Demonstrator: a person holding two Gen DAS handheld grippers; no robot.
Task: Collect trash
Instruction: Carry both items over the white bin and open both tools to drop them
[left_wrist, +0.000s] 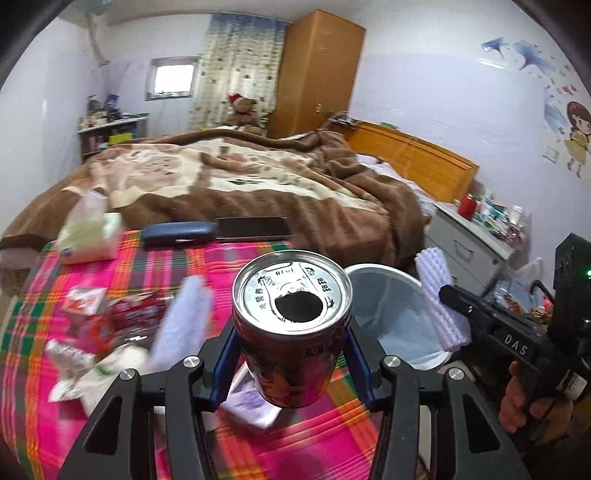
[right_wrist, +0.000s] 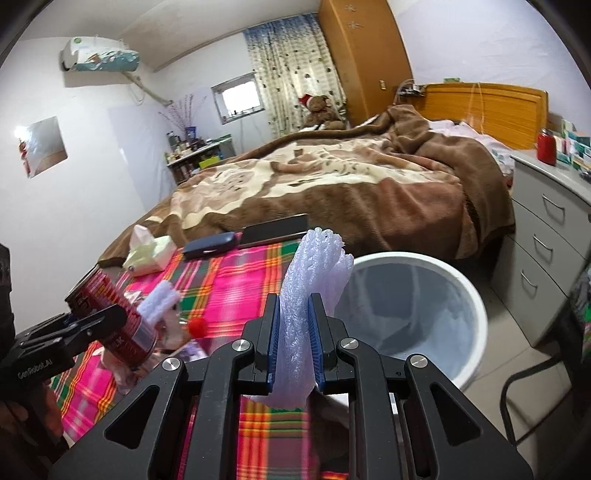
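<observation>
My left gripper (left_wrist: 291, 363) is shut on an opened red drink can (left_wrist: 291, 325) and holds it upright above the pink plaid cloth (left_wrist: 321, 439); the can also shows in the right wrist view (right_wrist: 110, 317). My right gripper (right_wrist: 293, 339) is shut on a piece of white foam netting (right_wrist: 306, 295), just left of the white trash bin (right_wrist: 476, 325); the netting also shows in the left wrist view (left_wrist: 439, 299). The bin (left_wrist: 388, 280) has a pale liner and stands on the floor to the right of the cloth. Loose wrappers (left_wrist: 85, 299) and another foam piece (left_wrist: 184, 317) lie on the cloth.
A tissue pack (left_wrist: 88, 240), a dark blue case (left_wrist: 177, 232) and a phone (left_wrist: 255, 227) lie at the cloth's far edge. Behind is a bed with a brown blanket (right_wrist: 332, 184). A grey drawer cabinet (right_wrist: 546, 236) stands right of the bin.
</observation>
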